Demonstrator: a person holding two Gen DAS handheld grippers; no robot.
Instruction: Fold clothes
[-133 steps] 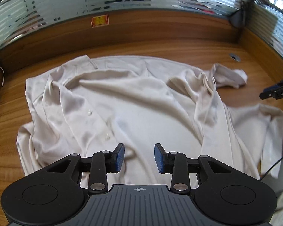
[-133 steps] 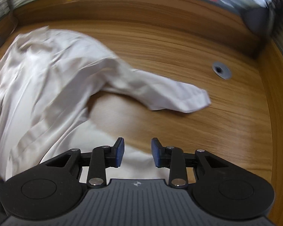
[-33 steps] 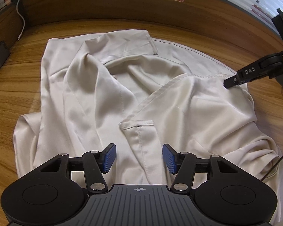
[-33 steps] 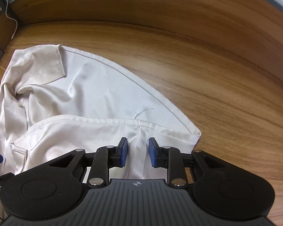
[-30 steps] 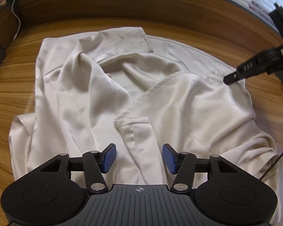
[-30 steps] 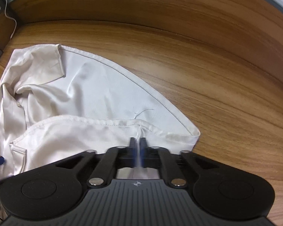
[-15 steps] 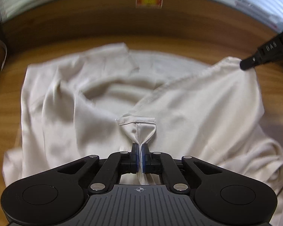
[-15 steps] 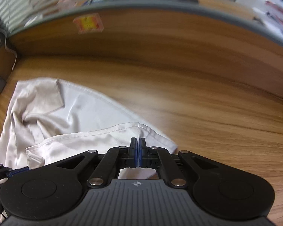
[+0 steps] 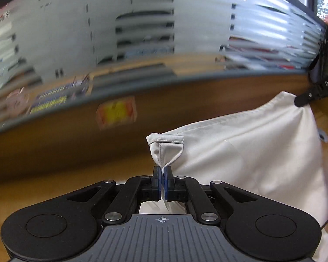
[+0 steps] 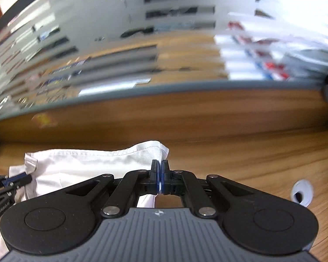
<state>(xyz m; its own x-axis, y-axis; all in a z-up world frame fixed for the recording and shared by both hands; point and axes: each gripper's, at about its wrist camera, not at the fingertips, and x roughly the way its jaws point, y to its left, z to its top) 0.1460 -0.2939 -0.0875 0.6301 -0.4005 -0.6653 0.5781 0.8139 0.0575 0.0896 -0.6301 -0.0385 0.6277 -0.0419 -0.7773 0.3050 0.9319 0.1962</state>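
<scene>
left wrist: shirt (image 9: 251, 152) between fingers (image 9: 156, 182)

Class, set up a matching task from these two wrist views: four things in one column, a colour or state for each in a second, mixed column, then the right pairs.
Things
1. left gripper
2. shirt
3. sticker
4. grommet

Colour or state
A. white ring set in the desk
B. cream, lifted, hanging
C. red and yellow, on the wood panel
D. shut on a hem

Pairs: 1-D, 2-B, 3-C, 4-A
</scene>
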